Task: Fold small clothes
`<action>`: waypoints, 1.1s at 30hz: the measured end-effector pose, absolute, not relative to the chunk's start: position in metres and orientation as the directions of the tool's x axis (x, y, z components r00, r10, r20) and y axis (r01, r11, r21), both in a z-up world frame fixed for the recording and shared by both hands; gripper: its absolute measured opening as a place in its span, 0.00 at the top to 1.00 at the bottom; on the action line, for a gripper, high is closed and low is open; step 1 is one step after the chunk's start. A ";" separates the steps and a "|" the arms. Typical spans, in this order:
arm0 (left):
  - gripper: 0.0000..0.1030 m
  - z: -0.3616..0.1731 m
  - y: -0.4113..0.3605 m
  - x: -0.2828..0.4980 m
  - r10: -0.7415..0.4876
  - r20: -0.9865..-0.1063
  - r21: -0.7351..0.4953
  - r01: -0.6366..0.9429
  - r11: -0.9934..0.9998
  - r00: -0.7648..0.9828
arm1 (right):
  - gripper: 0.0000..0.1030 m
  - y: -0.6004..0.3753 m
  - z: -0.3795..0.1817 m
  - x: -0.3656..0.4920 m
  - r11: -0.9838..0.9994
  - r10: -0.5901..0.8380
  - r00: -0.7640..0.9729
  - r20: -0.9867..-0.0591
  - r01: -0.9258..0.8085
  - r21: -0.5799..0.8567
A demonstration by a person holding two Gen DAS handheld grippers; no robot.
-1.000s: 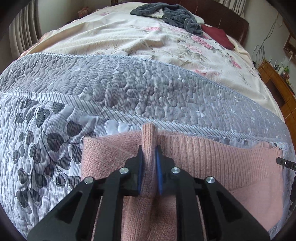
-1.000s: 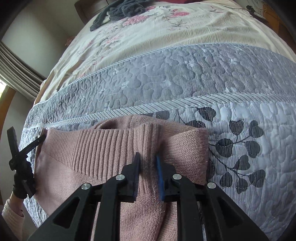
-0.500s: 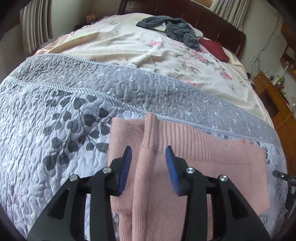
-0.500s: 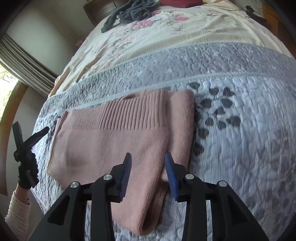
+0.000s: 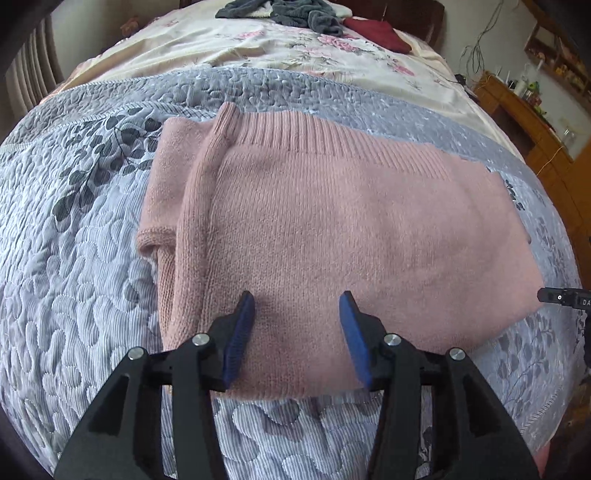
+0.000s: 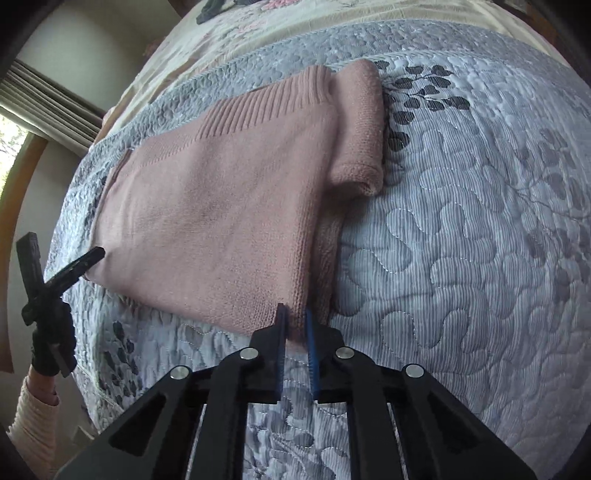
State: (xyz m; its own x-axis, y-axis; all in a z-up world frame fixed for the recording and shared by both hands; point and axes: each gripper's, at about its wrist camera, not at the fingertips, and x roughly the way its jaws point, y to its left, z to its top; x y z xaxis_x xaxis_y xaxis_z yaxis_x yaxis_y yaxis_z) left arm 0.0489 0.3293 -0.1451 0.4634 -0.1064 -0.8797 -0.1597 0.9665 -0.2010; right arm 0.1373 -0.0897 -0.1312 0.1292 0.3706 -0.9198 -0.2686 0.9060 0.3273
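Observation:
A pink knit sweater point(image 5: 332, 221) lies folded flat on the grey quilt point(image 5: 74, 295), its ribbed hem along the far side and a folded sleeve at the left edge. My left gripper point(image 5: 297, 306) hovers open over the sweater's near edge, with nothing between its blue pads. In the right wrist view the sweater point(image 6: 221, 184) stretches away to the left. My right gripper point(image 6: 294, 314) is shut on its near right corner, and pink knit shows between the pads. A gloved hand point(image 6: 51, 347) holds the left gripper at the far left.
A floral cream sheet point(image 5: 295, 55) covers the far half of the bed, with a dark grey heap of clothes point(image 5: 288, 11) and a red cushion point(image 5: 376, 29) on it. A wooden cabinet point(image 5: 535, 110) stands to the right. Curtains point(image 6: 48, 107) hang at the left.
Both grippers let go of the far fold and drew back to the sweater's near edge. The left has opened wider. The right has closed on the near right corner.

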 end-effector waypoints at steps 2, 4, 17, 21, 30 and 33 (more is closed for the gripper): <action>0.54 -0.150 0.332 0.047 -0.113 -0.880 -0.212 -0.168 0.963 0.461 | 0.91 -0.089 -0.138 0.136 0.911 0.355 0.127 -0.926 -0.268 0.313; 0.54 -0.152 0.334 0.046 -0.117 -0.878 -0.218 -0.169 0.961 0.465 | 0.90 -0.090 -0.143 0.137 0.913 0.356 0.125 -0.926 -0.257 0.317; 0.49 -0.129 0.321 0.065 -0.134 -0.858 -0.237 -0.149 0.960 0.496 | 0.37 -0.114 -0.108 0.167 0.874 0.475 0.200 -0.857 -0.217 0.434; 0.48 -0.124 0.314 0.084 -0.141 -0.846 -0.253 -0.155 0.955 0.514 | 0.33 -0.123 -0.116 0.199 0.853 0.519 0.186 -0.834 -0.171 0.493; 0.48 -0.146 0.321 0.113 -0.163 -0.851 -0.301 -0.211 0.930 0.499 | 0.31 -0.116 -0.155 0.242 0.811 0.582 0.121 -0.804 -0.155 0.564; 0.48 -0.150 0.324 0.115 -0.177 -0.847 -0.318 -0.211 0.924 0.501 | 0.39 -0.110 -0.158 0.246 0.795 0.604 0.127 -0.787 -0.171 0.582</action>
